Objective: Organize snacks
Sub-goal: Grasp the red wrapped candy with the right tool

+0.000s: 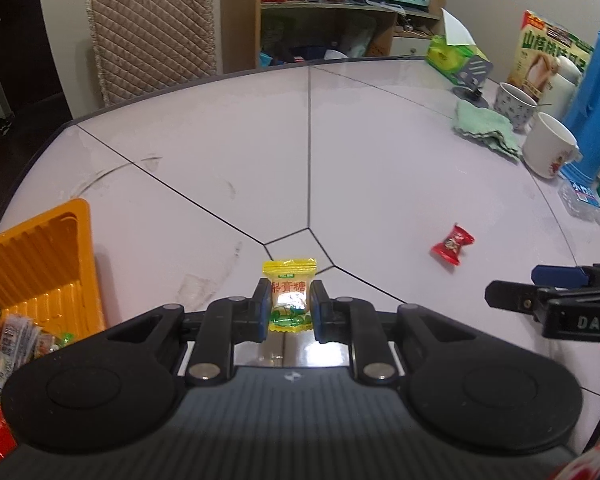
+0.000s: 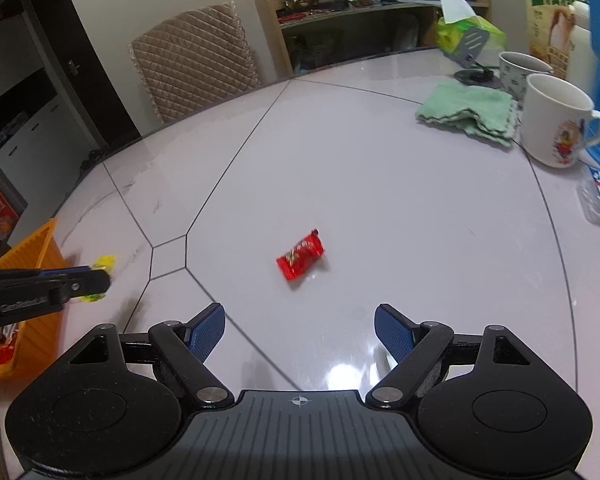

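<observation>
1. Over the pale table [image 1: 380, 168], your left gripper [image 1: 290, 304] pinches a yellow candy [image 1: 289, 294] between its blue pads, clamped at mid-wrapper so the sealed ends poke out above and below and the sweet cannot slip.
2. At your left, the orange tray [image 1: 40, 248] sits at the table's edge with wrapped snacks already in its near end; that looks like where the yellow candy belongs.
3. Your right gripper [image 2: 300, 334] has its jaws spread wide with nothing between them, aimed at the red candy [image 2: 300, 255], which lies alone on the bare table well ahead of the fingertips.
4. Mugs [image 2: 556, 120], a green cloth [image 2: 468, 110] and boxes crowd the far right, clear of both sweets, so your reach looks unobstructed.
</observation>
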{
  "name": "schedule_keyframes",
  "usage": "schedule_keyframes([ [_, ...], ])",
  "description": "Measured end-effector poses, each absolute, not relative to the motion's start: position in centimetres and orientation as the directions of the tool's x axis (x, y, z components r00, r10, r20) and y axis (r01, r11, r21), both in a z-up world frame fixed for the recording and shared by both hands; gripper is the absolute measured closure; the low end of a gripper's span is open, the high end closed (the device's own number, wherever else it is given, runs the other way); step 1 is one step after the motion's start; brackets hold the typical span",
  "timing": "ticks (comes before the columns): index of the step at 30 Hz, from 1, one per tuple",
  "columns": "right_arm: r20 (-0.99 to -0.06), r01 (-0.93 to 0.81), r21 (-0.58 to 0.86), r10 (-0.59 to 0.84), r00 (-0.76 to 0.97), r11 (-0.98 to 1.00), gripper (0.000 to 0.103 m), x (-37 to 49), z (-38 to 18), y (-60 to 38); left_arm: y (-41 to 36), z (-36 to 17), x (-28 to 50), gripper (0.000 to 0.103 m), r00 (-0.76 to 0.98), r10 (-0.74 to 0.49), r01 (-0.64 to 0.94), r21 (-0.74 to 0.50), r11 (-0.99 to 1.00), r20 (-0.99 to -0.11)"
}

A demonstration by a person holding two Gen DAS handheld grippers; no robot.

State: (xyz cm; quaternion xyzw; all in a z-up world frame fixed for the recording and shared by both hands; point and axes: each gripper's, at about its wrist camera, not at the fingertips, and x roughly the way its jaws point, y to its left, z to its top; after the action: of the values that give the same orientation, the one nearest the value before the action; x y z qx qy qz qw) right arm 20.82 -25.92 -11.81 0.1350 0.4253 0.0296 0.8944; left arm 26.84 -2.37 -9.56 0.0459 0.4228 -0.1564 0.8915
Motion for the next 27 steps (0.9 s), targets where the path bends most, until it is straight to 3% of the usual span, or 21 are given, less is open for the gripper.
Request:
schedule_keyframes([
  [7,-0.757,0.039,0.26,0.179,0.629,0.965,0.023,23.3,-13.5,-25.7,-1.6,-9.9,27.7,0.085,0.592,-0.221,0.289,-0.052,0.956,-0.775],
  [9,-0.761,0.035,0.261,0.184,0.623,0.965,0.038,23.8,-14.0,-25.5,-1.5,-9.9,27.9,0.085,0.592,-0.218,0.284,-0.052,0.958,-0.776],
  [16,-0.755,0.049,0.238,0.153,0.637,0.97,0.046,25.4,-15.0,-25.1,-1.1,-10.0,28.4,0.085,0.592,-0.21,0.27,-0.055,0.961,-0.778],
  [21,-0.75,0.051,0.224,0.139,0.647,0.973,0.062,26.2,-15.1,-24.8,-1.0,-10.1,28.6,0.085,0.592,-0.206,0.265,-0.054,0.963,-0.779],
  [27,-0.753,0.047,0.192,0.117,0.648,0.98,0.073,26.8,-15.2,-24.6,-1.0,-10.1,28.7,0.085,0.591,-0.207,0.266,-0.054,0.963,-0.779],
])
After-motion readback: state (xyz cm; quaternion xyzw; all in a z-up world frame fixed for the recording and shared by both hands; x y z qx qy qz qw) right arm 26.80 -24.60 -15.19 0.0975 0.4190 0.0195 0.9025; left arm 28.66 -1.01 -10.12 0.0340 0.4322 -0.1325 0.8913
